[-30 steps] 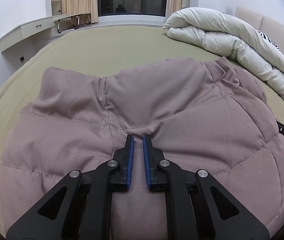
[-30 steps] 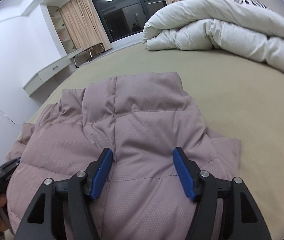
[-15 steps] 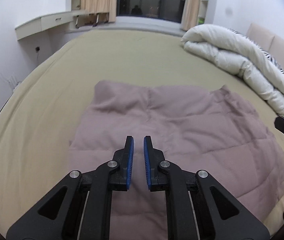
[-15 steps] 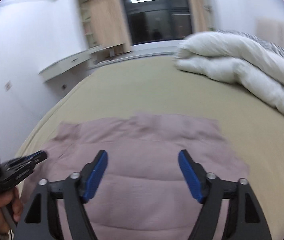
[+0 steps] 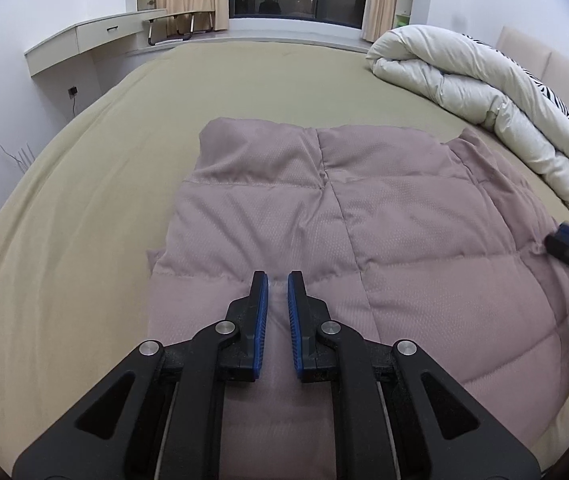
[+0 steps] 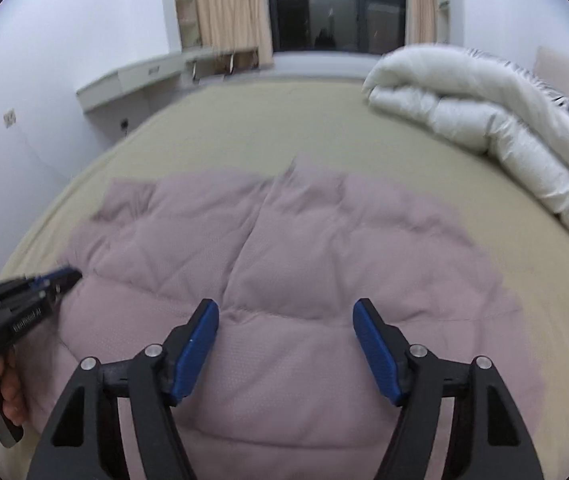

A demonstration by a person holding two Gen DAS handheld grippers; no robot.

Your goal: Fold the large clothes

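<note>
Left wrist view looks down on a mauve quilted jacket lying spread on the olive bed, with a rolled white duvet beyond it. The left hand-held gripper is clenched with nothing between its pads. The right hand-held gripper hangs above the jacket, its jaws narrowing, nothing between them

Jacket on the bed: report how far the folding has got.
Done: the mauve jacket lies on the bed as a compact padded block. In hand: nothing; the left gripper is shut and empty above it, and the right gripper's jaws are closing on nothing. Left: perhaps a final fold or smoothing.
</note>
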